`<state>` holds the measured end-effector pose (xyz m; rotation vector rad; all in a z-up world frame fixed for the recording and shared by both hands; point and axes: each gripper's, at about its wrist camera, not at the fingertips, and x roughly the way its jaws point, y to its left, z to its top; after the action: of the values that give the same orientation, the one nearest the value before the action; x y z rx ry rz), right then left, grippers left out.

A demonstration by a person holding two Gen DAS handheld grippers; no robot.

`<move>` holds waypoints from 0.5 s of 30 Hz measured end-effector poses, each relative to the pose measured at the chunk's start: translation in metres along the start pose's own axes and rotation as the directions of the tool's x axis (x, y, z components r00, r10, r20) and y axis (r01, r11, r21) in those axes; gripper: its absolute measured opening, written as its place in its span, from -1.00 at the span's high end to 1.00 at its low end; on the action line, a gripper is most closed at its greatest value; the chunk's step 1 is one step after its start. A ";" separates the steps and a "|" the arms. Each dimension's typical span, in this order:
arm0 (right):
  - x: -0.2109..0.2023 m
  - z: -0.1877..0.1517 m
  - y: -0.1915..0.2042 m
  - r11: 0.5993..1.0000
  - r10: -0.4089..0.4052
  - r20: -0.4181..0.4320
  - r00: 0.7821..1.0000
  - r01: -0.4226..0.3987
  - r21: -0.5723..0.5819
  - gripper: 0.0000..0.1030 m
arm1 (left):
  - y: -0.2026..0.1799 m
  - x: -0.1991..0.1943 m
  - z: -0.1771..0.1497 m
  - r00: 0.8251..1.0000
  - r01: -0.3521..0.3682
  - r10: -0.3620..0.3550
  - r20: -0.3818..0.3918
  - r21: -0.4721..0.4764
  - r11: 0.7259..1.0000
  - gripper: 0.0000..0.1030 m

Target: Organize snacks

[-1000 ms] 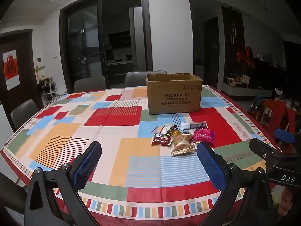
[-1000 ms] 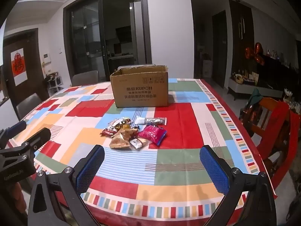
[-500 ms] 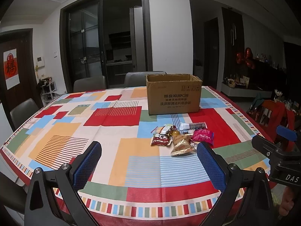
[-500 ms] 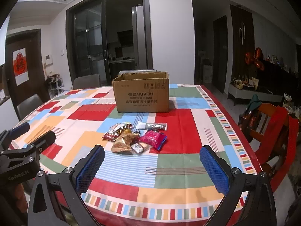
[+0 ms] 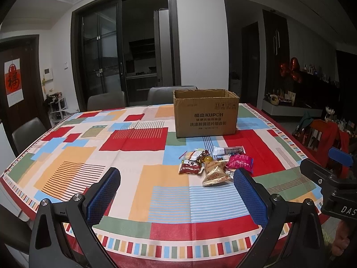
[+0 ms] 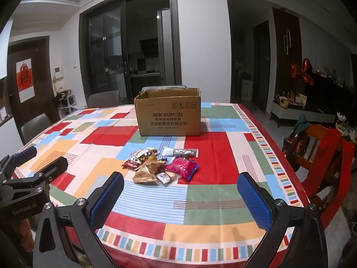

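A small pile of snack packets [image 5: 215, 165] lies on the patterned tablecloth, with a pink packet [image 5: 240, 163], a tan packet [image 5: 215, 174] and a dark red packet [image 5: 189, 168]. The pile also shows in the right wrist view [image 6: 160, 164]. An open cardboard box [image 5: 205, 112] stands behind it, also in the right wrist view [image 6: 168, 111]. My left gripper [image 5: 176, 192] is open and empty above the table's near edge, short of the pile. My right gripper [image 6: 179, 197] is open and empty, likewise short of the pile.
The table [image 5: 89, 156] has a red, blue and orange cloth. Grey chairs [image 5: 106, 100] stand at the far and left sides. A wooden chair with red cloth [image 6: 321, 147] stands at the right. The other gripper shows at each view's edge [image 5: 330, 178].
Both grippers have drawn back and risen slightly, so the box and the pile look a little farther. Both stay open. Nothing on the table has moved.
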<state>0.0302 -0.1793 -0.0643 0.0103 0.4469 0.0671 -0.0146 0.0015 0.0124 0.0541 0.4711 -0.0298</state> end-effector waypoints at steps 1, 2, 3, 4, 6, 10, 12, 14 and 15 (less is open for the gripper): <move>0.000 0.000 0.000 1.000 -0.002 0.000 1.000 0.002 0.000 -0.99 | 0.000 0.000 0.000 1.000 0.000 0.000 0.000 0.000 1.000 -1.00; 0.000 0.000 0.000 1.000 -0.001 0.001 1.000 0.001 0.000 -0.99 | 0.000 -0.001 0.001 1.000 0.000 0.000 0.000 0.000 1.000 -1.00; 0.000 0.000 0.000 1.000 -0.001 0.000 1.000 0.001 -0.001 -0.99 | 0.000 -0.001 0.002 1.000 0.000 0.000 0.000 0.000 1.000 -1.00; 0.000 0.000 0.000 1.000 -0.001 0.001 1.000 0.001 -0.001 -0.99 | 0.000 -0.001 0.002 1.000 0.001 -0.001 0.000 0.000 1.000 -1.00; 0.000 0.001 0.000 1.000 0.001 0.003 1.000 -0.001 0.000 -0.99 | 0.000 -0.001 0.002 1.000 0.000 0.000 0.000 0.000 1.000 -1.00; -0.001 0.001 0.000 1.000 0.001 0.005 1.000 -0.001 0.000 -0.99 | 0.000 -0.002 0.002 1.000 0.000 0.000 0.000 0.000 1.000 -1.00; -0.001 0.000 0.000 1.000 0.000 0.007 1.000 0.000 0.002 -0.99 | 0.000 -0.002 0.002 1.000 0.000 0.000 0.000 0.000 1.000 -1.00; -0.001 0.001 0.000 1.000 0.001 0.006 1.000 -0.001 0.001 -0.99 | 0.000 -0.002 0.003 1.000 0.000 0.000 0.000 0.001 1.000 -1.00; -0.001 0.000 0.000 1.000 0.001 0.007 1.000 -0.001 0.002 -0.99 | -0.001 -0.002 0.003 1.000 0.000 0.000 0.000 0.001 1.000 -1.00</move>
<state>0.0290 -0.1796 -0.0635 0.0128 0.4402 0.0678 -0.0148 0.0008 0.0159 0.0552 0.4708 -0.0297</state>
